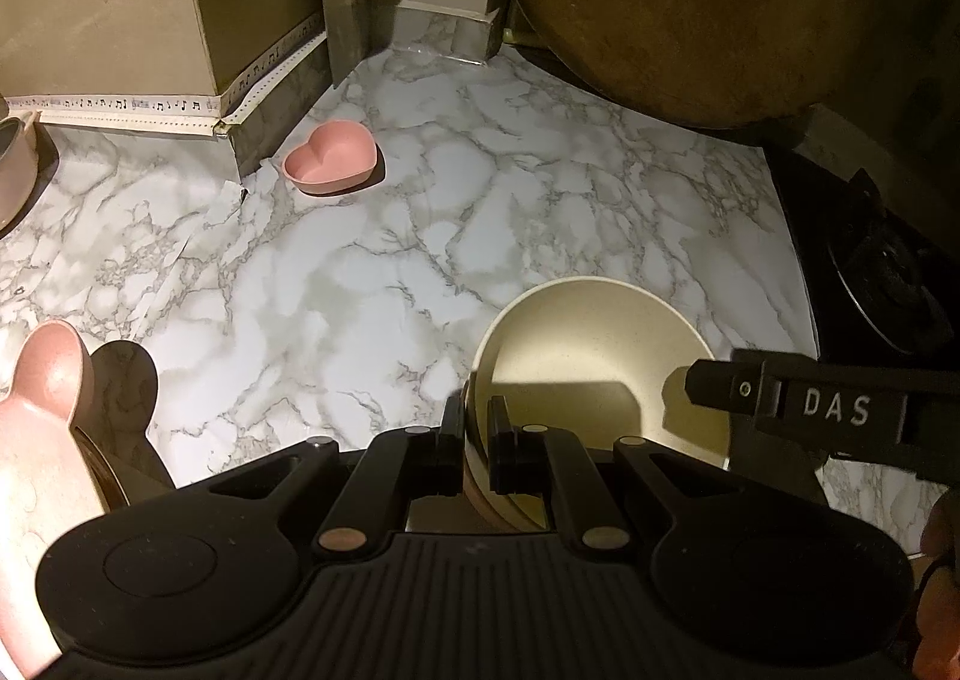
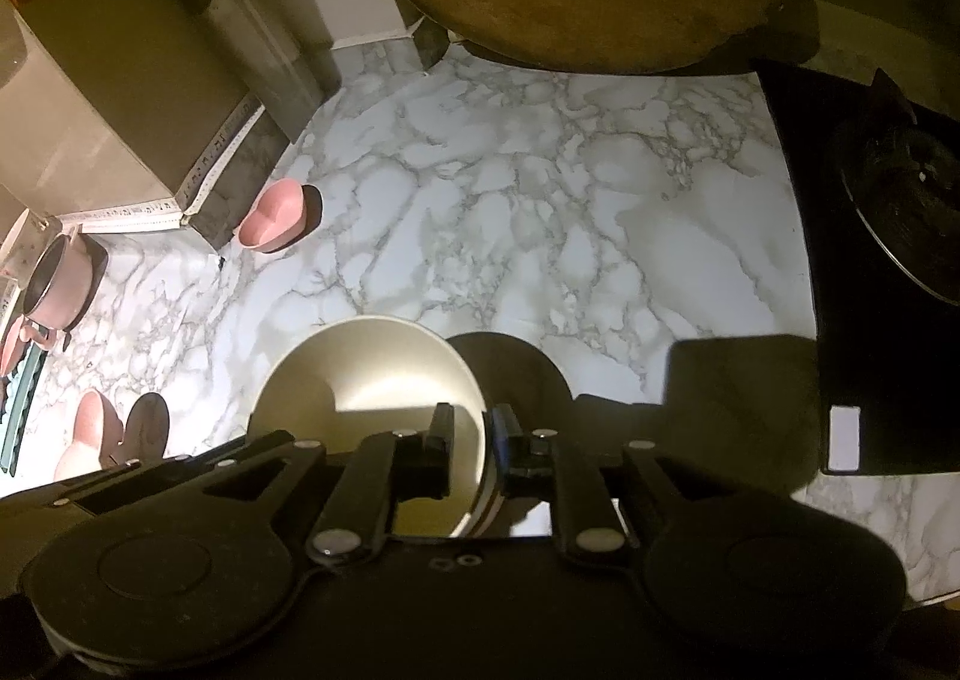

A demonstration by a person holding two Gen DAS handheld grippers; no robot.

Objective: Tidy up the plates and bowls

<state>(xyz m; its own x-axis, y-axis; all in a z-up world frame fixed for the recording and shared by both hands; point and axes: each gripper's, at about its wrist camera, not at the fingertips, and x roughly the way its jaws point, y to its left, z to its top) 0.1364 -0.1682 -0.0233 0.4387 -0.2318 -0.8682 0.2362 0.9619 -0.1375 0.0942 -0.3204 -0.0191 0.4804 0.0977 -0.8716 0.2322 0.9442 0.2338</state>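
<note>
A cream bowl (image 1: 588, 344) is held above the marble counter (image 1: 372, 272). My left gripper (image 1: 476, 416) is shut on its left rim. My right gripper (image 2: 474, 428) is shut on the bowl's (image 2: 372, 368) right rim; its finger shows at the right of the left wrist view (image 1: 780, 398). A pink heart-shaped bowl (image 1: 330, 157) sits by the wall corner, also in the right wrist view (image 2: 273, 215). A pink eared plate (image 1: 42, 398) lies at the left edge, also in the right wrist view (image 2: 90, 431).
A large round wooden board (image 1: 690, 2) leans at the back right. A black stove (image 2: 888, 236) with a burner borders the counter on the right. A pink pot (image 2: 57, 278) stands at the far left. Walls and a tiled corner (image 1: 264, 80) close the back.
</note>
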